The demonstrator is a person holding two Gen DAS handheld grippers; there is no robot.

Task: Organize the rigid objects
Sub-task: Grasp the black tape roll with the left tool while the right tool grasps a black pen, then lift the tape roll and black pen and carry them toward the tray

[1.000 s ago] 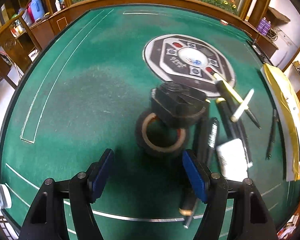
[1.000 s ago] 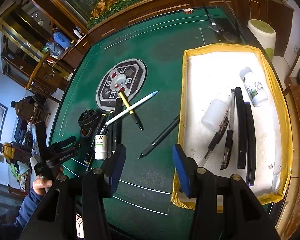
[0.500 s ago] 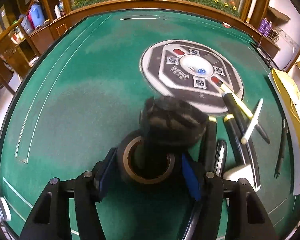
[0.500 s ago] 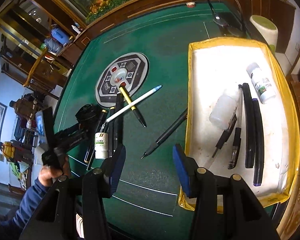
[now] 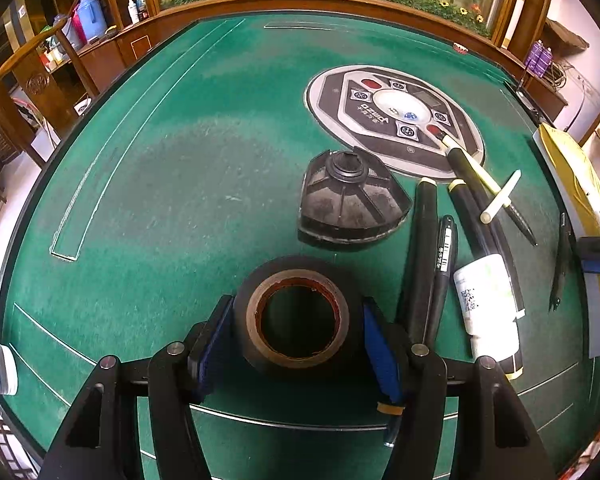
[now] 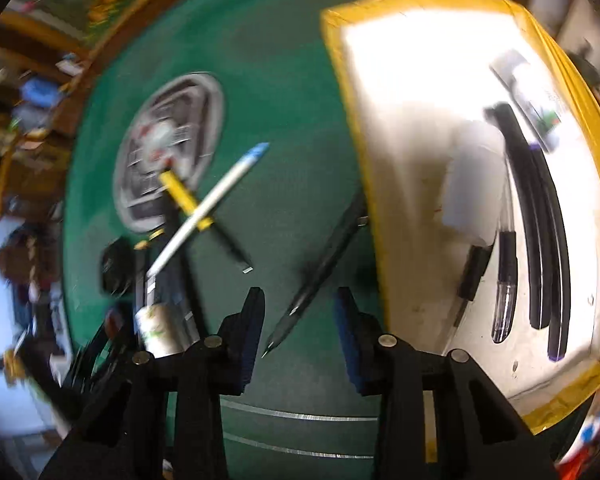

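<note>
My left gripper [image 5: 298, 340] is shut on a black tape roll [image 5: 244, 320], blue pads against both sides, over the green table [image 5: 160, 200]. A black fan-shaped plastic part [image 5: 352, 204] lies just beyond it. Pens [image 5: 424, 248] and a white bottle [image 5: 488, 304] lie to the right. My right gripper [image 6: 298, 336] is open and empty above a black pen [image 6: 320, 272], left of the yellow-rimmed white tray [image 6: 348, 80]. The right wrist view is blurred.
The tray holds several pens [image 6: 540, 240] and a white bottle [image 6: 472, 184]. A round grey control panel [image 5: 396, 108] is set into the table. A white pen [image 6: 208, 208] crosses a yellow-black pen [image 6: 188, 200]. A wooden rim [image 5: 300, 0] borders the table.
My left gripper advanced and closed on the tape roll; the black plastic part now lies off the roll, beyond it. My right gripper dropped lower toward the black pen and is moving.
</note>
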